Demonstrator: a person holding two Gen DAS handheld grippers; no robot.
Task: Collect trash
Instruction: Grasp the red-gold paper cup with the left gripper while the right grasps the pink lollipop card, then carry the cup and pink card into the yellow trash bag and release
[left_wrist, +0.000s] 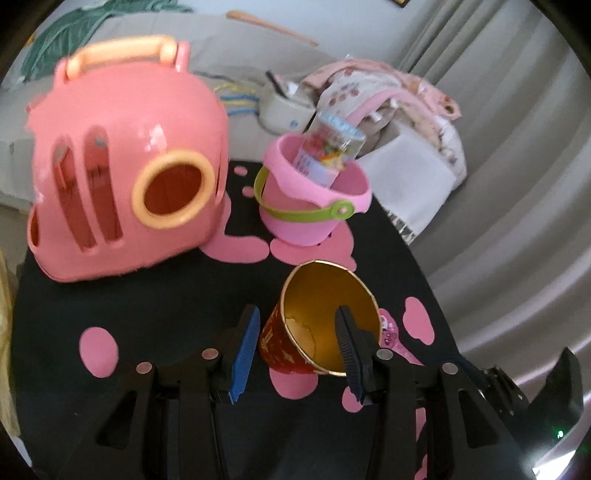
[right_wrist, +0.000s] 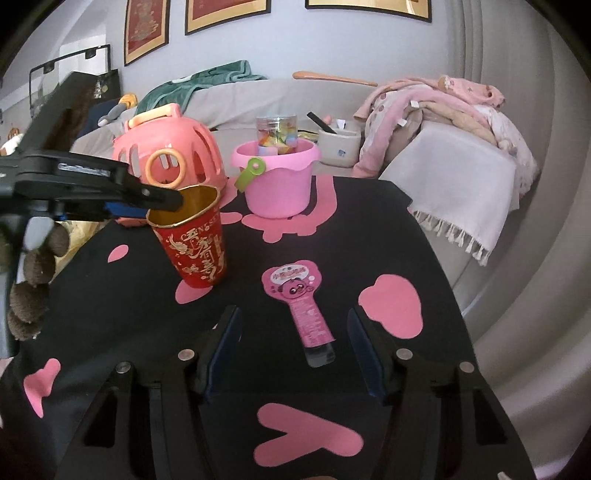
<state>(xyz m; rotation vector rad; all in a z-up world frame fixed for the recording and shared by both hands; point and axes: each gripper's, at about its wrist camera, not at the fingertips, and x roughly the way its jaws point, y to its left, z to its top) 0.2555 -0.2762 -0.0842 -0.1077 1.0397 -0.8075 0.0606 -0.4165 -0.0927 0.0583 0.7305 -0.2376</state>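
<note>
Spread wide, the left tool (left_wrist: 295, 347) straddles the rim of a red cup (right_wrist: 192, 240) with gold Chinese characters near the bench's (right_wrist: 110, 314) left edge, while the right tool (right_wrist: 293, 354) gapes over a pink wrapper (right_wrist: 301, 295).

A black table (right_wrist: 369, 229) with pink blotches carries everything. Take the pink bucket (right_wrist: 277, 184) as marker: pink basket (right_wrist: 173, 158) just left of it, red cup (right_wrist: 195, 251) nearer and left, pink wrapper (right_wrist: 299, 295) lying flat in front.
</note>
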